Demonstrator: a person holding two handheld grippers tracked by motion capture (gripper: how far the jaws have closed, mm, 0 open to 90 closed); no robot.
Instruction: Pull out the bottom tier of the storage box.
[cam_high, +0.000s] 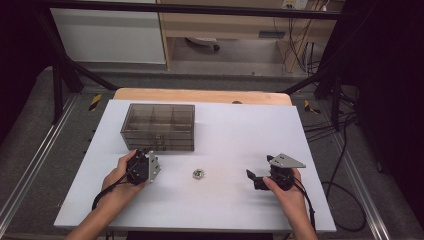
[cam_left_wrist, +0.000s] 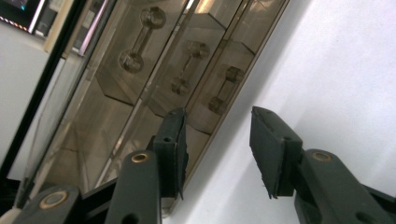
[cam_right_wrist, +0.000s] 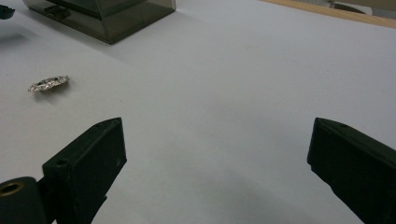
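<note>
A smoky see-through drawer box (cam_high: 159, 126) stands at the back left of the white table (cam_high: 225, 125). My left gripper (cam_high: 146, 152) is right at its front face. In the left gripper view the box (cam_left_wrist: 116, 107) shows three bar handles (cam_left_wrist: 189, 67), and my left gripper (cam_left_wrist: 218, 149) is open with nothing between its jaws. A small silver ornament (cam_high: 198, 174) lies flat mid-table between the hands. My right gripper (cam_high: 259, 168) rests open to the ornament's right, pointing left. In the right gripper view the ornament (cam_right_wrist: 48, 83) lies far left, ahead of the wide-open right gripper (cam_right_wrist: 215, 154).
The table's wooden far edge (cam_high: 200, 95) borders a dark floor with black frame legs (cam_high: 60, 85) and loose cables (cam_high: 340, 150). A corner of the box (cam_right_wrist: 107, 16) shows at the top left of the right gripper view.
</note>
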